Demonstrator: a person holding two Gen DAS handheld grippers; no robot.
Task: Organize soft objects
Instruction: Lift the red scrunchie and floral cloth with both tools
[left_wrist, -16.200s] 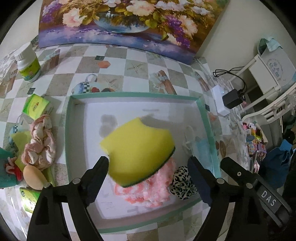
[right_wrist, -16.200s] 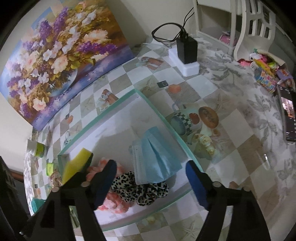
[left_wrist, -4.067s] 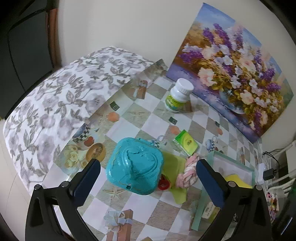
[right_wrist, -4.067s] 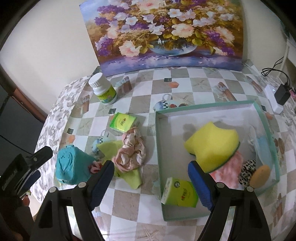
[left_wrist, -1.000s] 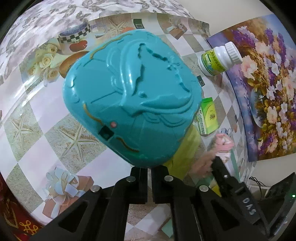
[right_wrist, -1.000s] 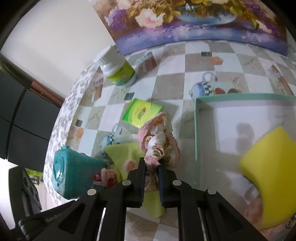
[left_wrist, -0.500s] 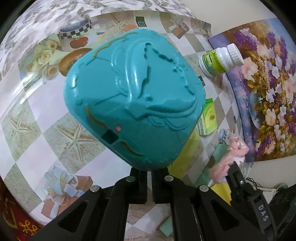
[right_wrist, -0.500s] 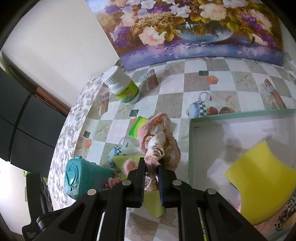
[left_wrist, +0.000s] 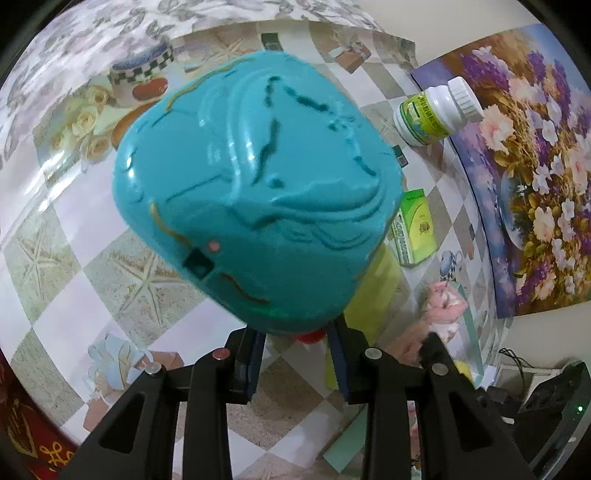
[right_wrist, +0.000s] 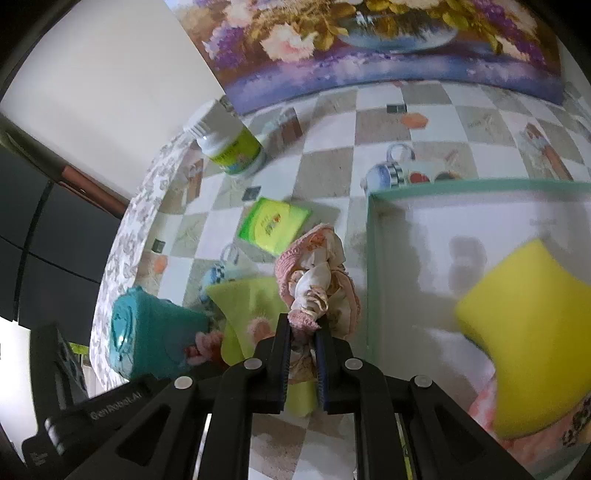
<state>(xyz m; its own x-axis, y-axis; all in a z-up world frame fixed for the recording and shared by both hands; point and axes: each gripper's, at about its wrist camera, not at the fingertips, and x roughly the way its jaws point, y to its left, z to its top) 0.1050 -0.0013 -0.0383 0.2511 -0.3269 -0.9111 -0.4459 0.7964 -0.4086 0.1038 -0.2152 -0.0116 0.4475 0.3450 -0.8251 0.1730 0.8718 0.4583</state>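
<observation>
My left gripper (left_wrist: 297, 360) has just been opening, fingers apart beneath the teal toy (left_wrist: 258, 192); at three o'clock, my right gripper (right_wrist: 303, 354) stays clamped on the pink cloth (right_wrist: 317, 280), bound, I judge, for the tray (right_wrist: 373, 258).

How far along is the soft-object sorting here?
Done: yellow sponge lies in the green-rimmed tray. In hand: right gripper pinches the pink floral cloth; left gripper, jaws just opening, sits at the teal toy. Left outside: yellow-green cloth.
</observation>
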